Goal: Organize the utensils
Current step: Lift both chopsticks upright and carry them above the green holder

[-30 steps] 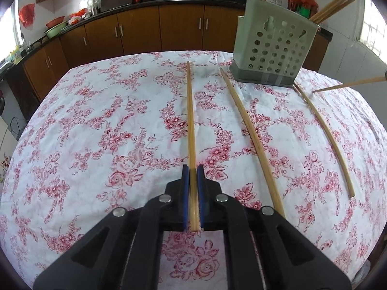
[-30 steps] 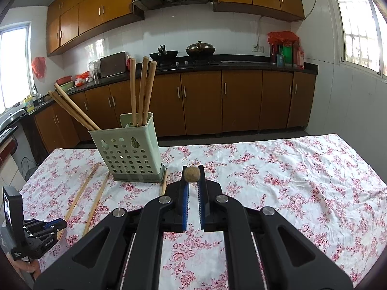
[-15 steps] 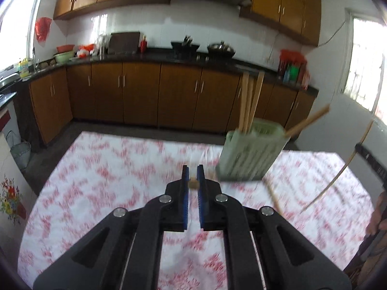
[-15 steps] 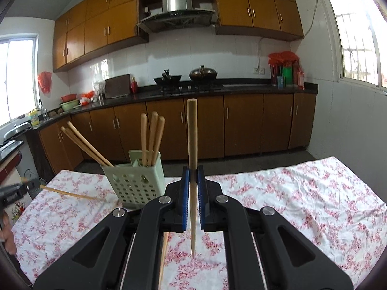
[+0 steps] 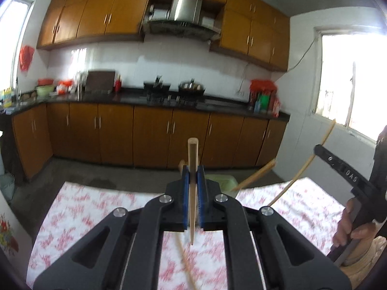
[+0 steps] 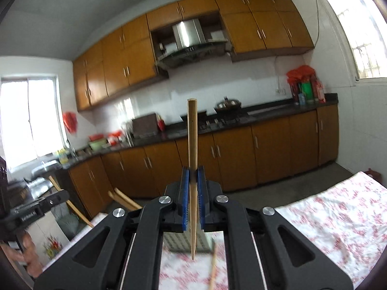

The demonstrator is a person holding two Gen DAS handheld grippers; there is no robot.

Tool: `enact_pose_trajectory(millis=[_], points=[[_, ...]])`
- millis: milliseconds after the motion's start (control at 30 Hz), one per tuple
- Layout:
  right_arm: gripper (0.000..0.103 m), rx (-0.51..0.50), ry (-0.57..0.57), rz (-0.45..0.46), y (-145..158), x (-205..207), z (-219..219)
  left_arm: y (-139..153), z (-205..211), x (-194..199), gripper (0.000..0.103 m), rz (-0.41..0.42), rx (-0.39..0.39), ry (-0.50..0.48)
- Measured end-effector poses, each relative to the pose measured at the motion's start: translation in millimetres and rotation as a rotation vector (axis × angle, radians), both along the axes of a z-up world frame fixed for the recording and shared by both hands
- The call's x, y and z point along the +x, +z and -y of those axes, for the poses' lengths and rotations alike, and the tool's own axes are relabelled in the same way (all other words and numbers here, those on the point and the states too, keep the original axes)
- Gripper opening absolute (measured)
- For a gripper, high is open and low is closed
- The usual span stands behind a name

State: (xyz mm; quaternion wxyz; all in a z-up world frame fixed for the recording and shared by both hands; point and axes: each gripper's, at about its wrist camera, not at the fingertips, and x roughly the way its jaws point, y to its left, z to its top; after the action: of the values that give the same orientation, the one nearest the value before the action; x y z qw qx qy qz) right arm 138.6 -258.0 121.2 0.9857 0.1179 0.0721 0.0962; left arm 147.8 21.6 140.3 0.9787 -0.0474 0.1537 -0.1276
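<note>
The left gripper [image 5: 192, 176] is clamped on 1 chopstick [image 5: 192, 169], held upright between its blue pads; the right gripper [image 6: 192, 176] pinches a 2nd chopstick [image 6: 192, 169] the same way. The green holder [image 5: 223, 183] sits just beyond and right of the left tongs. These sticks look light, stiff and smooth, likely to swivel; a grip near the thick middle seems steadier.

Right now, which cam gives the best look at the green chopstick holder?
Neither is good. The left wrist view is slightly better: the green chopstick holder shows its rim beyond the left gripper, with a chopstick leaning out. The right wrist view shows only a blurred perforated wall below the right gripper.
</note>
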Motion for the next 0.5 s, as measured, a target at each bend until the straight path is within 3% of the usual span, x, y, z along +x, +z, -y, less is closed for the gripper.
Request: enact_pose_trajectory(millis=[267, 500], points=[[0.008, 0.016, -0.020, 0.132, 18, 18, -15, 42, 26, 28, 0.008, 0.186, -0.073, 0.075], [0.008, -0.013, -0.047, 0.119, 0, 53, -23, 25, 48, 67, 0.008, 0.209, -0.056, 0.108]])
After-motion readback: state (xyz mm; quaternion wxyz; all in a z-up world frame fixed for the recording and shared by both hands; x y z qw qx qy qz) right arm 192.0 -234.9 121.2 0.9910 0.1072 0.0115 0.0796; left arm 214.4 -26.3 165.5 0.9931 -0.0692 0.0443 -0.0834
